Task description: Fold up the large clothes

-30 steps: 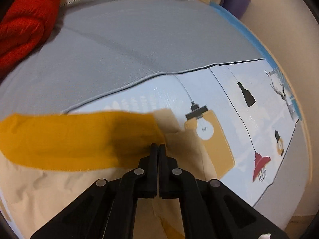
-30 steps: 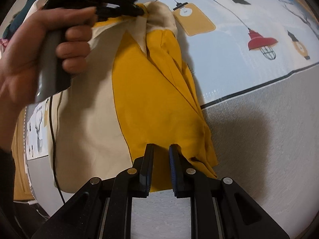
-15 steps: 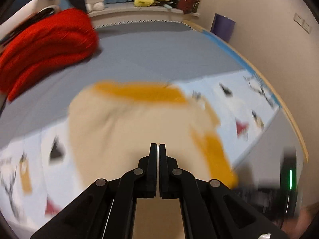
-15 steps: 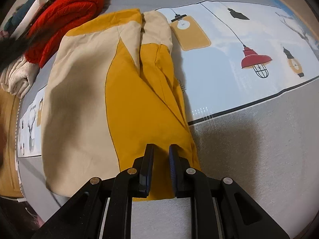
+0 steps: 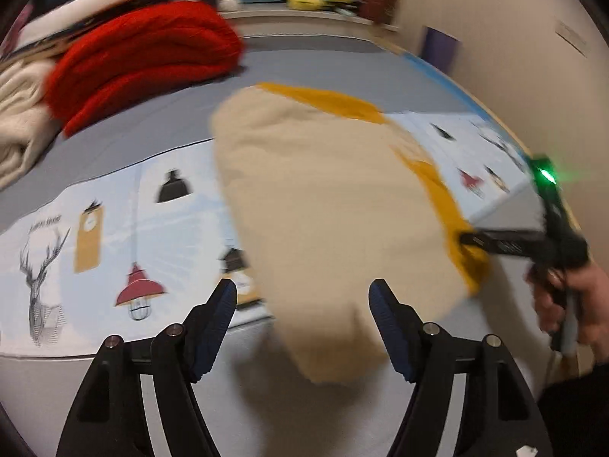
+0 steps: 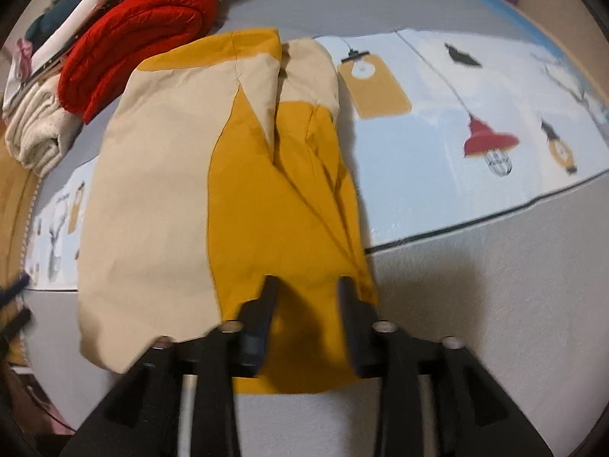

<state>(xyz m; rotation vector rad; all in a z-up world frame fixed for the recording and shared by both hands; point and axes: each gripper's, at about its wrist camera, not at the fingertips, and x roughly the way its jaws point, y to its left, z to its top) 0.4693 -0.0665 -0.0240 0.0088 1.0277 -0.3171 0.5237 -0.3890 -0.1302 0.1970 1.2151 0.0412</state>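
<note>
I judge that 1 fold of the beige and mustard garment (image 6: 182,175) is just laid, and I am now letting go of it. It lies flat across the printed mat (image 6: 475,87) on the bed (image 6: 495,285), its near hem reaching over the mat's near edge onto the grey cover, its far end close to the red knit (image 6: 137,26) stacked at the far left corner.

My left gripper (image 5: 302,297) is opening, its jaws wide apart above the beige hem, and nothing is pinched between them. My right gripper (image 6: 308,285) is opening too; the mustard edge sits between its jaws, but the pads do not seem to press it.

Both grippers point steeply down at the bed. In the left view, a hand (image 5: 571,304) holds the right gripper's handle at the garment's right edge.

For the next move I need 2 fresh grips on 1 side, then carry it across evenly.
</note>
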